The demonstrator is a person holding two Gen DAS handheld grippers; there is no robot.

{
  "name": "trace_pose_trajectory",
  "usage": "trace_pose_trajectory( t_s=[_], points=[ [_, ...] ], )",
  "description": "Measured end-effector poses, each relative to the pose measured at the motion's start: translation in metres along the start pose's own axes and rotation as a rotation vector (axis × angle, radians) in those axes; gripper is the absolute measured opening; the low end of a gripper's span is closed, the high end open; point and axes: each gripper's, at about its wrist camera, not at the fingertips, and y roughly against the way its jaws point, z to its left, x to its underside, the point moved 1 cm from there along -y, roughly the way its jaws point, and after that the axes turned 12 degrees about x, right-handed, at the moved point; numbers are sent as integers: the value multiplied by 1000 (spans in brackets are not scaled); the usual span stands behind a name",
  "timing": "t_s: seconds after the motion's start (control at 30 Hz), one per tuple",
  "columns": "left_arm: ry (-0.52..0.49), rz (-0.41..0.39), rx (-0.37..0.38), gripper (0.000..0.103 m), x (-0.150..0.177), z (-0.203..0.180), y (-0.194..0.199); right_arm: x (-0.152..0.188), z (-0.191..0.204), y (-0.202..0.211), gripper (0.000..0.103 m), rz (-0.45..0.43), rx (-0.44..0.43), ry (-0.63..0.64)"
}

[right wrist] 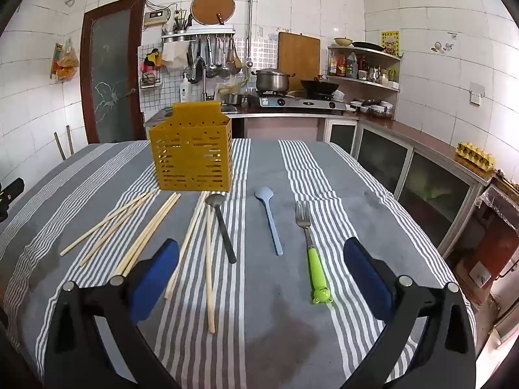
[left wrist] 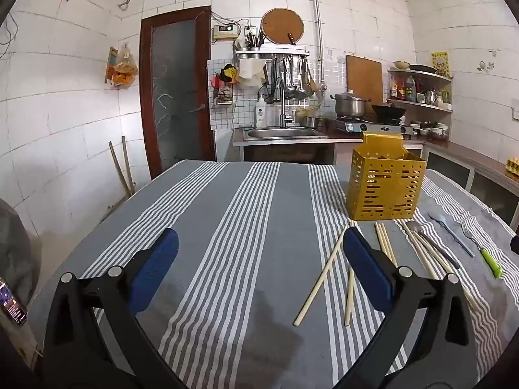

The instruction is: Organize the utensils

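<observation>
A yellow perforated utensil holder stands on the striped tablecloth; it also shows in the left wrist view. In front of it lie several wooden chopsticks, a dark metal spoon, a light blue spoon and a fork with a green handle. In the left wrist view the chopsticks, the metal spoon, the blue spoon and the fork lie to the right. My left gripper is open and empty above bare cloth. My right gripper is open and empty above the utensils' near ends.
The table has a grey and white striped cloth. Behind it are a sink, a stove with pots and a counter along the right wall. A door is at the back left.
</observation>
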Motion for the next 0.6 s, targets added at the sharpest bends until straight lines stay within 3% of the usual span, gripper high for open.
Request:
trace_pose_trajectory(
  t_s=[0.6],
  points=[
    [13,17,3,98,4,3,-13,-4,4,-1,99,-1,4,12]
  ],
)
